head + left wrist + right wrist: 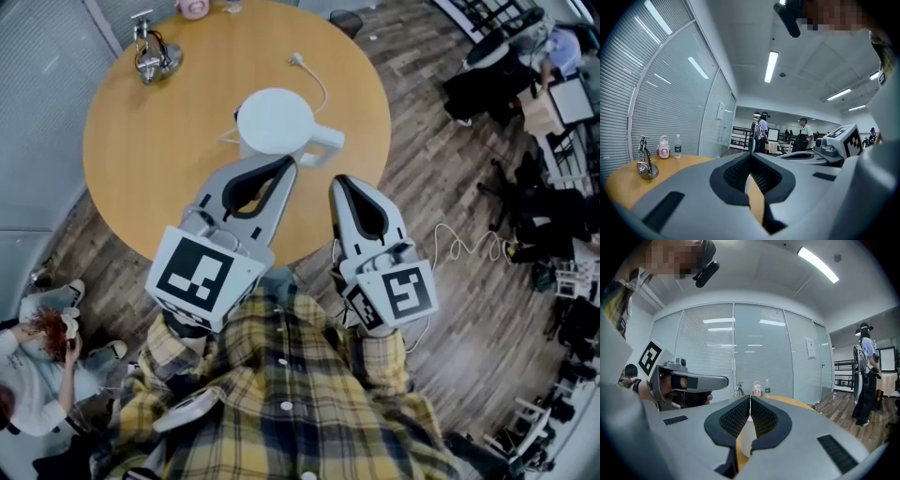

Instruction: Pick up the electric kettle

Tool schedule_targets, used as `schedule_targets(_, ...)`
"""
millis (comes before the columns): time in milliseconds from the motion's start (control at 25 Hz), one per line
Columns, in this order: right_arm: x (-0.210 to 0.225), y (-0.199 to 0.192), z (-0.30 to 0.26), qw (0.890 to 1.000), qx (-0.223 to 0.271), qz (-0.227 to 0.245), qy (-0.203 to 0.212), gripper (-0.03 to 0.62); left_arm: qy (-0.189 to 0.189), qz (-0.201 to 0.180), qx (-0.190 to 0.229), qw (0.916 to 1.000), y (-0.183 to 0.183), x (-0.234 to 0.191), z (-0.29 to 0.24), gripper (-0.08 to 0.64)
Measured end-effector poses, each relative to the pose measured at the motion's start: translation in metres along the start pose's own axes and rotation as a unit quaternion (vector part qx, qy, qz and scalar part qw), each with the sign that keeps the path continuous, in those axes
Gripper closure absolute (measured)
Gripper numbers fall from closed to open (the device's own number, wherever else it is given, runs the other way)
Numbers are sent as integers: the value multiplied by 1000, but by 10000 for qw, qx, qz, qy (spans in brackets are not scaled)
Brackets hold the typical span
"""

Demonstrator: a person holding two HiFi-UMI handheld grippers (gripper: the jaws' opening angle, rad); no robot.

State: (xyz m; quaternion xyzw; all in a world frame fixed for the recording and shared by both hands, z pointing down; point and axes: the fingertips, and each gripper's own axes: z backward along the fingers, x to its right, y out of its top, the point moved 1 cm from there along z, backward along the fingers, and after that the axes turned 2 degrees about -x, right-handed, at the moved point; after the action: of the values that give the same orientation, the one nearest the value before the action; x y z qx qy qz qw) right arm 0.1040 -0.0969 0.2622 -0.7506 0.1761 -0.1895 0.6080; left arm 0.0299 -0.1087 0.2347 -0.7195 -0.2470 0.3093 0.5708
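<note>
The white electric kettle [272, 120] stands in the middle of the round wooden table [141, 159], its handle [323, 145] pointing toward the table's near right. Its cord runs back to a plug [297, 59] lying on the tabletop. My left gripper [287, 161] is shut, with its tips just short of the kettle's near side. My right gripper [338, 178] is also shut and empty, a little nearer me, beside the handle. In the left gripper view the left gripper [751, 154] has its pads meeting. The right gripper [750, 397] shows the same in its own view, with a white sliver behind the gap.
A metal stand [150, 56] and a pink bottle [192, 7] sit at the table's far edge, with a small water bottle [677, 146] beside them. A person [37, 361] sits on the floor at lower left. Chairs and equipment [525, 84] crowd the right side. People [761, 131] stand in the background.
</note>
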Motion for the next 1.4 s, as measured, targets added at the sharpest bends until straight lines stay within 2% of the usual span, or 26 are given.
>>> schedule_targets(320, 34, 7, -21, 9995, -43, 140, 284, 560, 347, 49, 71, 9994, 6, -12, -32, 557)
schedule_targets(600, 44, 7, -36, 9993, -64, 142, 353, 560, 478, 27, 62, 9988, 10, -24, -39, 557)
schedule_targets(1000, 45, 3, -60, 9998, -105, 125, 114, 560, 357, -27, 6, 9994, 10, -49, -39, 557)
schedule_targets(1400, 47, 4, -59, 9997, -108, 178, -133, 558, 270, -40, -37, 9996, 6, -52, -32, 557)
